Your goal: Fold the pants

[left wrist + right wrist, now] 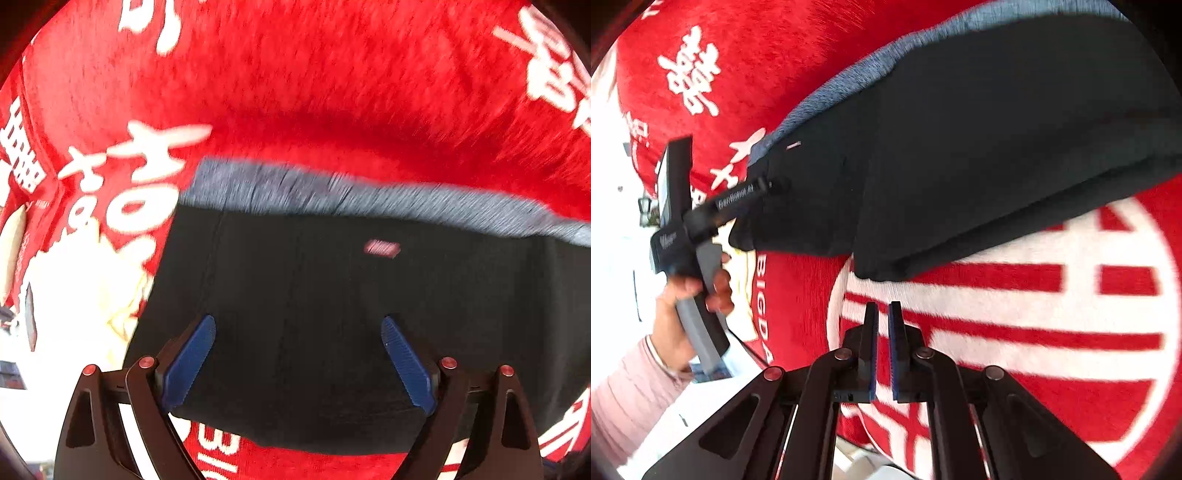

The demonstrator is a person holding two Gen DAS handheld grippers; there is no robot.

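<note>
Black pants (314, 295) with a grey waistband (369, 199) lie folded on a red cloth with white characters (295, 74). My left gripper (299, 325) is open, its blue pads (192, 358) spread over the black fabric near its near edge. In the right wrist view the pants (997, 129) lie folded in layers, and the left gripper (738, 201) reaches their left end, held by a hand. My right gripper (882, 310) is shut and empty, hovering over the cloth just short of the pants' near folded corner.
The red cloth has a large white round emblem (1034, 314) under my right gripper. A hand in a pink sleeve (635, 387) is at the left. The cloth's left edge (22, 258) drops off to a bright area.
</note>
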